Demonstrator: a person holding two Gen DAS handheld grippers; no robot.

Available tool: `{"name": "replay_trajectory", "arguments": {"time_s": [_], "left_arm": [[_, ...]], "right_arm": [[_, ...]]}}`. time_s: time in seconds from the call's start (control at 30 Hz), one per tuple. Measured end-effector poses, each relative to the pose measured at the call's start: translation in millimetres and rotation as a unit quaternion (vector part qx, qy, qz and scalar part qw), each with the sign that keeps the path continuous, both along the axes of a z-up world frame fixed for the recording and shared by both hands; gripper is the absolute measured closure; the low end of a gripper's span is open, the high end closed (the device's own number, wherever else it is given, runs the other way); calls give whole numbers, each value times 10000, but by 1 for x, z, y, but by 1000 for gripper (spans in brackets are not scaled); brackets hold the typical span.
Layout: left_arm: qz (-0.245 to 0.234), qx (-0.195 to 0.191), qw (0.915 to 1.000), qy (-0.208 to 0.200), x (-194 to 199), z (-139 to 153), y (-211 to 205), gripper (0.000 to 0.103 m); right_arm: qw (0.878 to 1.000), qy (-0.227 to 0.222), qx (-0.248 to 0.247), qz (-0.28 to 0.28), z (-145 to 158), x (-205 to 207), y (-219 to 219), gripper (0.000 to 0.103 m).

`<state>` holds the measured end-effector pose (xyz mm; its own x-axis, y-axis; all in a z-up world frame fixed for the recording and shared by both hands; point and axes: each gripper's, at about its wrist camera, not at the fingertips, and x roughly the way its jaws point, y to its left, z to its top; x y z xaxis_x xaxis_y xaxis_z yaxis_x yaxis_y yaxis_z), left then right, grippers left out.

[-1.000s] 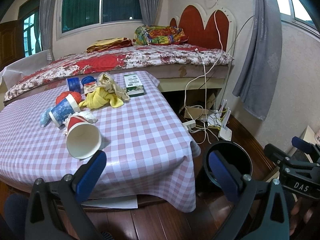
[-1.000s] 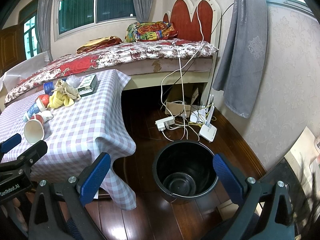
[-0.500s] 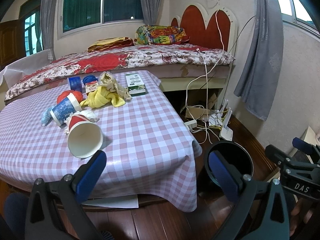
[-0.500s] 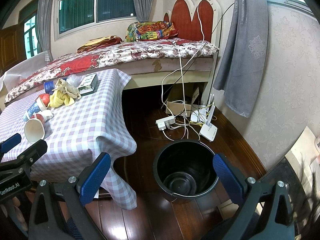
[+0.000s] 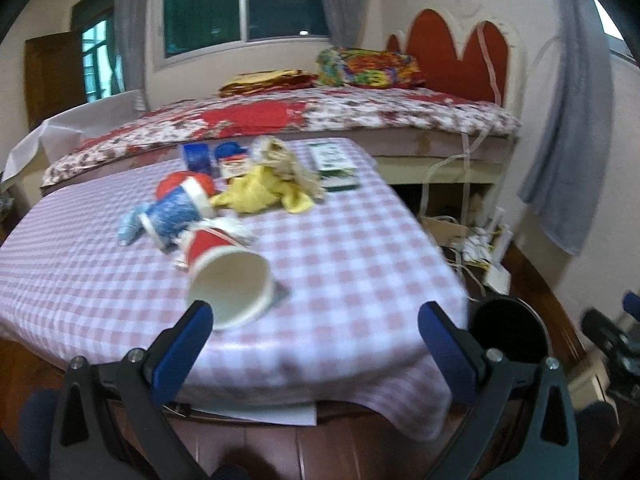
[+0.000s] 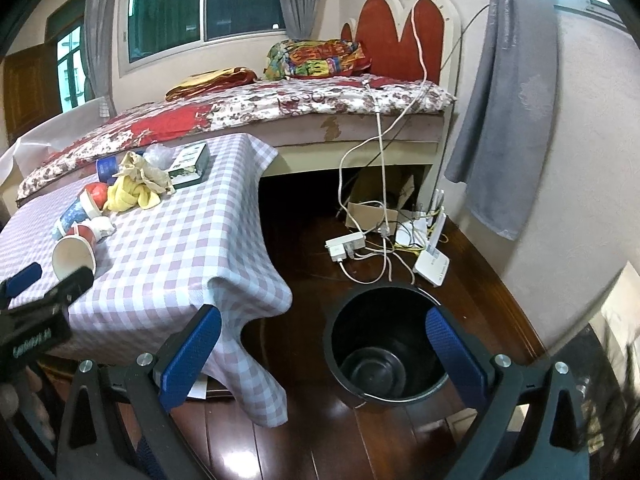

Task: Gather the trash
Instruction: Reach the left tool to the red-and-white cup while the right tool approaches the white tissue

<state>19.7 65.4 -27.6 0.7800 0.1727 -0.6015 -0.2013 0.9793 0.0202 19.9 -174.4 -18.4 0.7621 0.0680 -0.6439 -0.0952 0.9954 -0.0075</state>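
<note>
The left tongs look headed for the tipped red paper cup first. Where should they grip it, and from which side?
Probably at the open rim. The red paper cup lies on its side, mouth facing the open left tongs, so coming from the near table edge, one finger could slip inside and the other press the outer wall.

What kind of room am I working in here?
Most likely a home bedroom: a bed with a flowered cover and red headboard, curtained windows, and a small table with a checked cloth beside it.
</note>
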Motion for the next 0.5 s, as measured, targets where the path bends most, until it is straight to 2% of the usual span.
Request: {"name": "replay_trajectory", "arguments": {"time_s": [0.1,0.5], "left_arm": [[276,80,9996,-38,11,-3,16,0],[675,-100,9975,187,46,-28,62,0]], "right_arm": [[9998,32,-71,170,-6,7,13,0],[9988,177,-45,464,-21,56,50,0]]}}
